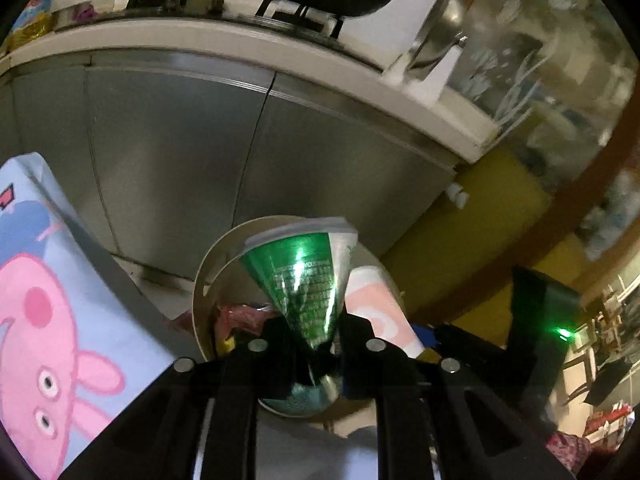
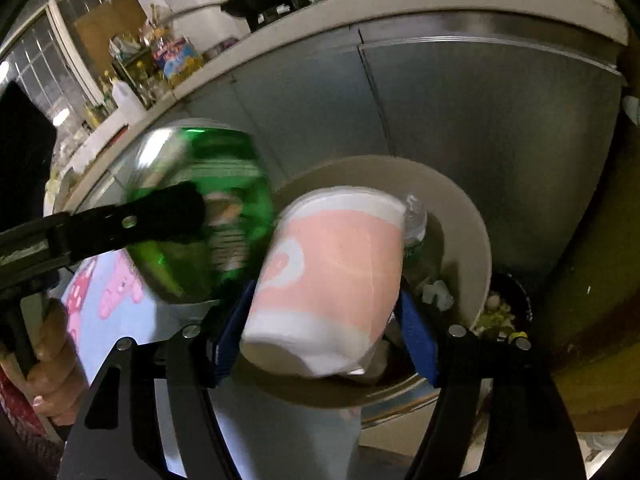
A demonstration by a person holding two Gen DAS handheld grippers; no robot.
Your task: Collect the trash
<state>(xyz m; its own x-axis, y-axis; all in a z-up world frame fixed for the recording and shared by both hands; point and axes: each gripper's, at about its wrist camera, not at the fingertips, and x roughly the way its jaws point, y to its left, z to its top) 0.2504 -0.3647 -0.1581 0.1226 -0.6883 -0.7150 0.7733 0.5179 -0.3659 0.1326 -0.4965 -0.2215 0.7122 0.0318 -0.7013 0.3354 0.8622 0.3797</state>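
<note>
Left wrist view: the left gripper (image 1: 316,344) is clamped on a crushed green can (image 1: 304,280), pinched at its narrow flattened end; the can fans outward toward 12 o'clock. Directly behind it stands an open round bin (image 1: 200,292) with coloured wrappers inside. A pink-and-white paper cup (image 1: 380,308) shows at 3 o'clock of the can, over the bin's mouth. A cartoon-pig cloth (image 1: 52,304) fills the 9 o'clock side. Grey cabinet doors (image 1: 180,152) rise behind.

Right wrist view: the right gripper (image 2: 324,320), with blue pads (image 2: 416,344), holds the paper cup (image 2: 332,276), tilted, between widely spaced jaws, the pads against its sides. The cup hangs over the bin (image 2: 476,240), which holds a plastic bottle (image 2: 416,220) at 2 o'clock of the cup. At 9 o'clock the left gripper (image 2: 196,212) carries the green can (image 2: 224,208), blurred. A hand (image 2: 52,360) grips its handle at 8 o'clock.
</note>
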